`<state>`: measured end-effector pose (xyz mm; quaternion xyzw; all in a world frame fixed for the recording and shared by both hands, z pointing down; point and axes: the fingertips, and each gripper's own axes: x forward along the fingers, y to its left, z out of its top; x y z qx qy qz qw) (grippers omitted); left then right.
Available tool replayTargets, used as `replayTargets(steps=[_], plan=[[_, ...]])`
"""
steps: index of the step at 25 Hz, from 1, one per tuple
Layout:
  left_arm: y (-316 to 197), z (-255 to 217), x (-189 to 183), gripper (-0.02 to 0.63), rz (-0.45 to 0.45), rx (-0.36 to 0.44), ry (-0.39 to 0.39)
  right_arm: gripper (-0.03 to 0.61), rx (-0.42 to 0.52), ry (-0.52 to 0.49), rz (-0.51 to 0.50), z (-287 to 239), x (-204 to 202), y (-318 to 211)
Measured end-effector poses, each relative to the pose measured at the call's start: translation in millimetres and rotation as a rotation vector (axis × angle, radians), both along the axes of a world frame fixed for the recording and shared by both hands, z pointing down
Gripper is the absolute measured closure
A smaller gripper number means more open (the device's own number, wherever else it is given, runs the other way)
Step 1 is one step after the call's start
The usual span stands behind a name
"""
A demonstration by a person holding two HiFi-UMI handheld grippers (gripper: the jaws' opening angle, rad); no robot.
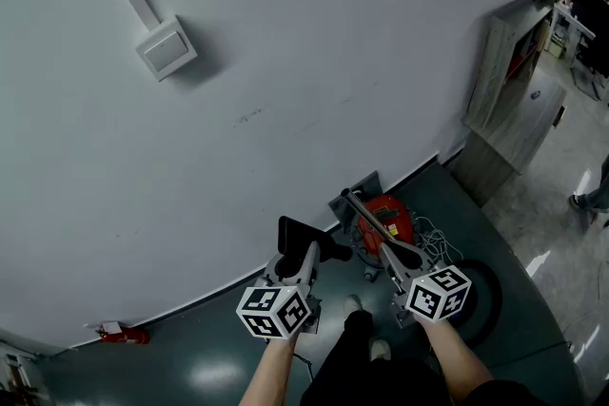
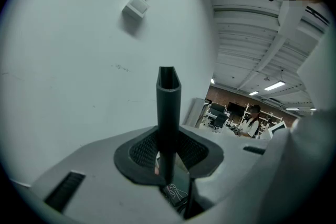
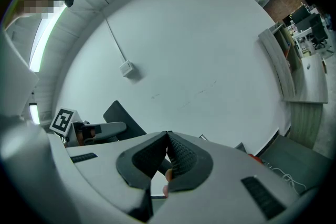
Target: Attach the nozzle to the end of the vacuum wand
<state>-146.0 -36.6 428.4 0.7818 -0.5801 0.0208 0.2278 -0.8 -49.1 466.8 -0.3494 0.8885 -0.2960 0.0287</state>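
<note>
Closest to me are my two forearms, each ending in a gripper with a black-and-white marker cube. My left gripper (image 1: 303, 263) is pinching the flat black plastic nozzle (image 1: 297, 231). In the left gripper view the nozzle stands upright between the ribbed dark pads (image 2: 142, 150), which press on its narrow sides, and its open, slanted mouth points up toward the pale wall (image 1: 285, 62). The right gripper view shows the same nozzle from the side as a broad dark blade sticking out of that gripper.

My right gripper (image 1: 390, 263) has its jaws pressed together. In its own view the ribbed pads (image 3: 184, 157) meet at the tips, and I see nothing caught between them.

The long, slim brownish metal vacuum wand (image 1: 366, 216) slants across the round red vacuum cleaner body (image 1: 392, 212), which sits on the dark green floor (image 1: 190, 347) at the foot of the wall. The wand's upper end is close to the wall. Its lower, darker end runs in just beside my right gripper, and I cannot tell whether the two touch. The nozzle is left of the wand and apart from it, not fitted on.

A loose white cable (image 1: 440, 247) lies tangled on the floor to the right of the vacuum. High on the wall a white square box (image 1: 166, 48) hangs at the end of a white conduit strip, and a tall grey wooden cabinet (image 1: 514, 81) stands against the wall at the right.
</note>
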Motion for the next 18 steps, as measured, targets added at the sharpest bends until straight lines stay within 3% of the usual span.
replayTargets(steps=[18], plan=[[-89,10,-29,0.528,0.090,-0.037,0.031,0.560,-0.054,0.071,0.082,15,-23,-76]])
